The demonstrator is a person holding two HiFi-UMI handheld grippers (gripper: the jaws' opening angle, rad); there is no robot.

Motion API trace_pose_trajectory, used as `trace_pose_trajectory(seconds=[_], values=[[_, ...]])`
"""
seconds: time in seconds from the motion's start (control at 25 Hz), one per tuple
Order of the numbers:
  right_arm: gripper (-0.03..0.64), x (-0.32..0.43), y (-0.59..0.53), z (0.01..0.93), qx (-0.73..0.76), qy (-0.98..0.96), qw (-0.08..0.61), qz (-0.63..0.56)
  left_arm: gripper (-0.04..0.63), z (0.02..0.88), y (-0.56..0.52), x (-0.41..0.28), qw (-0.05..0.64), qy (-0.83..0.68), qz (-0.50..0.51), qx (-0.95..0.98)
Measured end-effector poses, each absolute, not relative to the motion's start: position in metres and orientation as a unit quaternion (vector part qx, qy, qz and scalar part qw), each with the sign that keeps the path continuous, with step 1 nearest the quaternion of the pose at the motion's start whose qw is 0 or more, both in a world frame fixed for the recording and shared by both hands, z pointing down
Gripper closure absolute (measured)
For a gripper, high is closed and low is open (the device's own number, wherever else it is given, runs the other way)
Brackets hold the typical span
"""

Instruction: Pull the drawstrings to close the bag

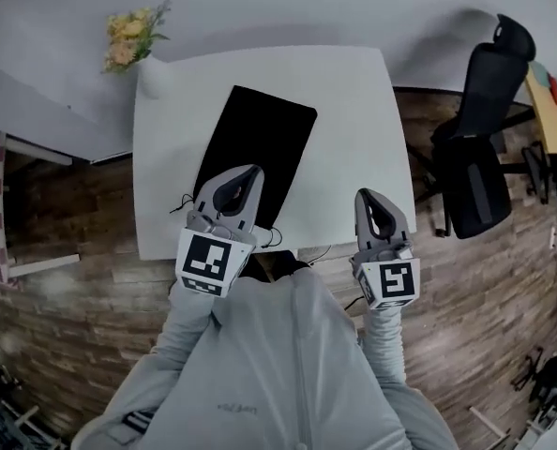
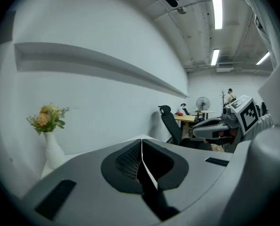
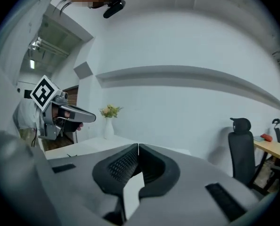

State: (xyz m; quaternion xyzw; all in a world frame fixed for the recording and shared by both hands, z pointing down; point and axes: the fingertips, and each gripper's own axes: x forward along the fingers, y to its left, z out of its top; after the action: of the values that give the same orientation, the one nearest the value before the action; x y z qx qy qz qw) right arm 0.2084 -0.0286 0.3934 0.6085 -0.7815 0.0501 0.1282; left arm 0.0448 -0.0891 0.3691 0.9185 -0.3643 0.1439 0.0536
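Over the near edge of the white counter (image 1: 353, 111), left hand-held gripper (image 1: 246, 172) and right hand-held gripper (image 1: 368, 196) are both closed, empty; black bag (image 1: 264, 134) lies flat by the left one

Black bag (image 1: 260, 143) on white table (image 1: 353, 139)

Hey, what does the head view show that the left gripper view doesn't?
Only the head view: the flat black fabric bag on the white rectangular table, its thin black drawstrings, and the wooden plank floor. Only the left gripper view: ceiling strip lights and a standing fan. Both: the white vase of yellow flowers, the black office chair, and the right tongs.
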Motion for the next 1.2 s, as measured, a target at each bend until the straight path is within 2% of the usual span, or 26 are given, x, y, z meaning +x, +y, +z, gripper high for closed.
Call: trace_pose_trajectory(seconds=[0.24, 0.52, 0.76, 1.2], values=[[0.594, 0.162, -0.059, 0.400, 0.510, -0.849, 0.128, 0.050, 0.566, 0.369, -0.090, -0.015, 0.068, -0.471, 0.154, 0.866], [0.594, 0.110, -0.065, 0.411, 0.452, -0.881, 0.133, 0.051, 0.566, 0.385, -0.068, -0.074, 0.087, -0.528, 0.172, 0.827], [0.594, 0.081, -0.056, 0.416, 0.461, -0.874, 0.146, 0.054, 0.566, 0.393, -0.064, -0.108, 0.094, -0.528, 0.168, 0.827], [0.594, 0.070, -0.043, 0.411, 0.525, -0.835, 0.151, 0.059, 0.566, 0.398, -0.077, -0.125, 0.081, -0.475, 0.174, 0.859]])
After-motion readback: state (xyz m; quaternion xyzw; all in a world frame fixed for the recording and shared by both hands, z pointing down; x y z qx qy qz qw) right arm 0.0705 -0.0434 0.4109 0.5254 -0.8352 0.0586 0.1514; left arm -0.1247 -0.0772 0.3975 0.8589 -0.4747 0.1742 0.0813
